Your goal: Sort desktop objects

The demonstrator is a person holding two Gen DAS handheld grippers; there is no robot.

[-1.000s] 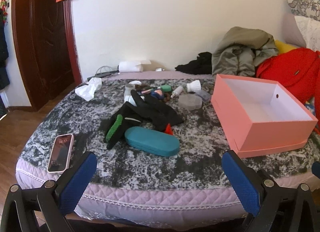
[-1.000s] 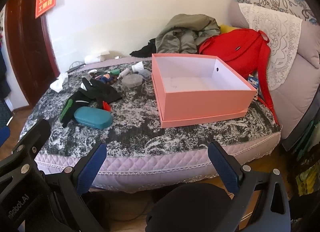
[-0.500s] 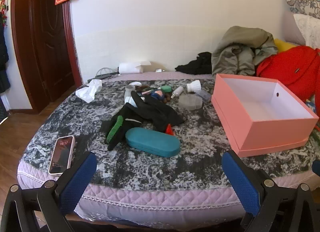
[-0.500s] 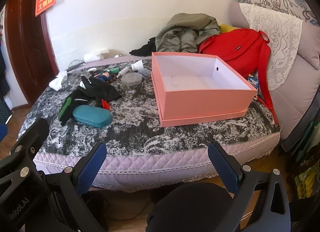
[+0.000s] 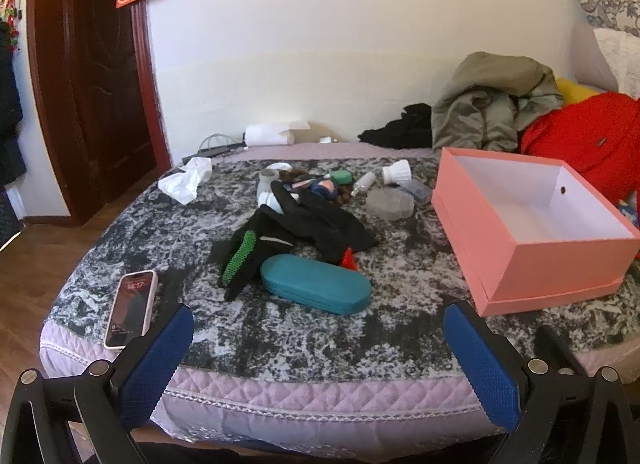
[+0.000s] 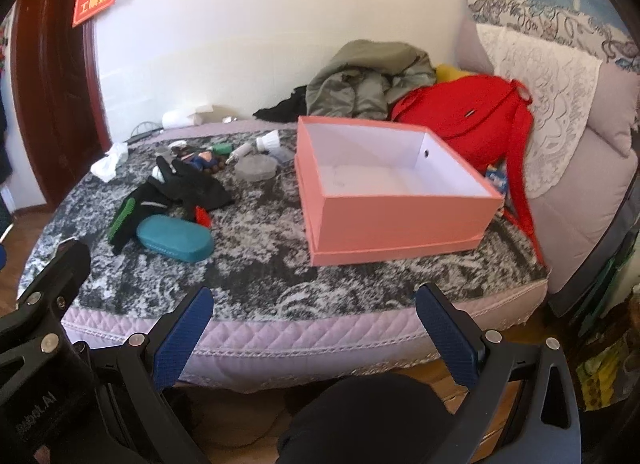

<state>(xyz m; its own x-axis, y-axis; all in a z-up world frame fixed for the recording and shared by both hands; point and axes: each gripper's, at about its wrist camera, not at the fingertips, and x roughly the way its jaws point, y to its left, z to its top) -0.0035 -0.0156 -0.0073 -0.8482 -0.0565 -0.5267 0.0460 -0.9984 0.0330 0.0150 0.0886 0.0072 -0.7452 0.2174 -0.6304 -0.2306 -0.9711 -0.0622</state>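
1. Both pairs of tongs hang short of the bed's near edge, blue pads spread wide apart with nothing between them: the left tongs (image 5: 318, 348) in the left wrist view, the right tongs (image 6: 314, 330) in the right wrist view.
2. At 10 o'clock from the left tongs, a pink-cased smartphone (image 5: 131, 308) lies face up near the edge of the grey-and-white mottled bed cover (image 5: 400, 320).
3. At 12 o'clock, nearest the left tongs, a teal oval hard-shell glasses case (image 5: 316, 284) lies flat, its far side touching a small red object (image 5: 349, 258).
4. Just beyond it, black fabric gloves with a green grip patch (image 5: 296, 230) sprawl in a heap.
5. Farther at 12 o'clock sit small mixed items, among them a translucent round plastic container (image 5: 390, 204) and a white light bulb (image 5: 396, 173).
6. At 2 o'clock stands an open pink cardboard box with a white interior (image 5: 560, 260), empty, well apart from the case.
7. Behind the box, a red backpack (image 6: 468, 112) and an olive-grey crumpled jacket (image 6: 368, 80) rest against the wall.
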